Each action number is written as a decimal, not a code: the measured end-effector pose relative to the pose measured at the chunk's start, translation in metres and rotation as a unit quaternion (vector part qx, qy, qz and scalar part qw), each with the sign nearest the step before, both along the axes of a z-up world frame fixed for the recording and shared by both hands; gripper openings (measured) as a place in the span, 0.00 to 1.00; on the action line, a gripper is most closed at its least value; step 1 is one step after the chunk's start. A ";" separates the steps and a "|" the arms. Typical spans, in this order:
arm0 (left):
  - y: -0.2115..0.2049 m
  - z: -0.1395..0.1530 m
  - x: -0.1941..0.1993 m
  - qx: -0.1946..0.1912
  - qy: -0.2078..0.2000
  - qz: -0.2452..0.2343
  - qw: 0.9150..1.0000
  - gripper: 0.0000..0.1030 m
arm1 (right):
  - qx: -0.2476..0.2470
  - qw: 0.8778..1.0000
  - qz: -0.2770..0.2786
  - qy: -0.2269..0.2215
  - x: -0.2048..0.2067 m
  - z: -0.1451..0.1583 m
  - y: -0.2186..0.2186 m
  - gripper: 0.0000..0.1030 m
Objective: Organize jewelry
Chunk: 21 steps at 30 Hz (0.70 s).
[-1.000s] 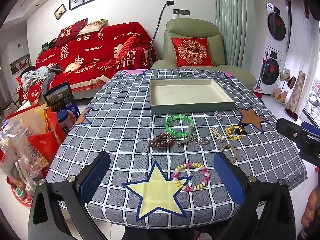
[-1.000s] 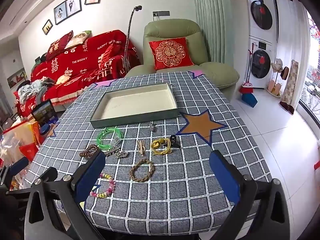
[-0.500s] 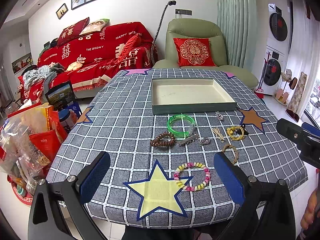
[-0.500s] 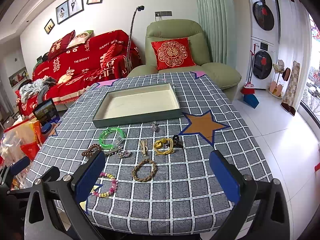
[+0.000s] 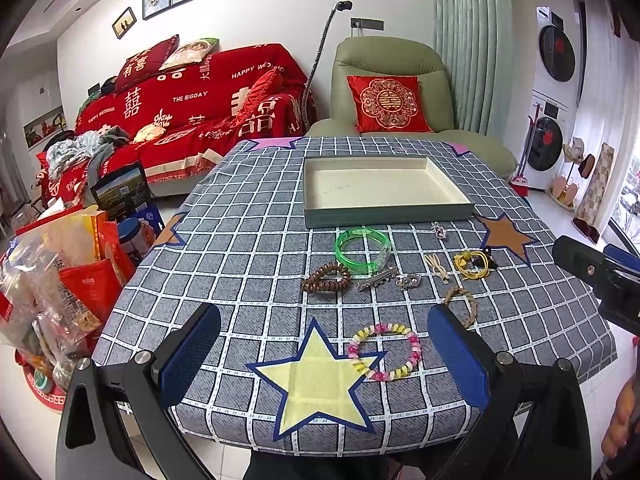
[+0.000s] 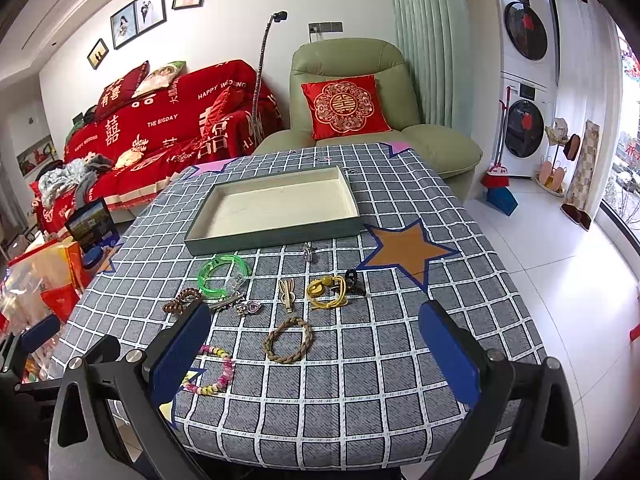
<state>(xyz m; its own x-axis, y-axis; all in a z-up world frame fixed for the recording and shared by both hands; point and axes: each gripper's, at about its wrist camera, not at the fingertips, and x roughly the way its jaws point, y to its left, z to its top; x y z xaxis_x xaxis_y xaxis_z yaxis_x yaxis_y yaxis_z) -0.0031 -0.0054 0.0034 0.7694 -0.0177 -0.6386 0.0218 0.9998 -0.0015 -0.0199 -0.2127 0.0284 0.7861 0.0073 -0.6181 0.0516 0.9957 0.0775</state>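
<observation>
The beaded bracelet (image 5: 386, 352) lies between the left gripper (image 5: 324, 354) fingers, spread wide and holding nothing; in the right view one blue pad (image 6: 180, 354) hides part of it. The braided bracelet (image 6: 288, 339) sits between the right gripper (image 6: 314, 354) fingers, equally apart. Small silver pieces ahead are hard to make out. The tray (image 5: 384, 214) beyond looks slightly nearer than before.

The right tongs (image 6: 314, 356) are hovering wide apart and empty over the near edge of the checked surface (image 6: 400, 400). A braided bracelet (image 6: 288, 340) is lying between the fingers, a beaded bracelet (image 6: 212, 372) is sitting beside the left finger, and the empty tray (image 6: 276, 236) is resting well beyond.
</observation>
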 end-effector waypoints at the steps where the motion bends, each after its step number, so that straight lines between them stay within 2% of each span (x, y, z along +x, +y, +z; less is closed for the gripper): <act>1: -0.001 -0.001 0.000 0.001 0.000 0.000 1.000 1.00 | 0.000 1.000 0.000 0.000 0.000 0.001 0.000 1.00; 21: 0.000 -0.002 -0.002 0.003 0.001 0.003 1.000 1.00 | 0.002 1.000 0.000 0.001 0.000 -0.003 0.000 1.00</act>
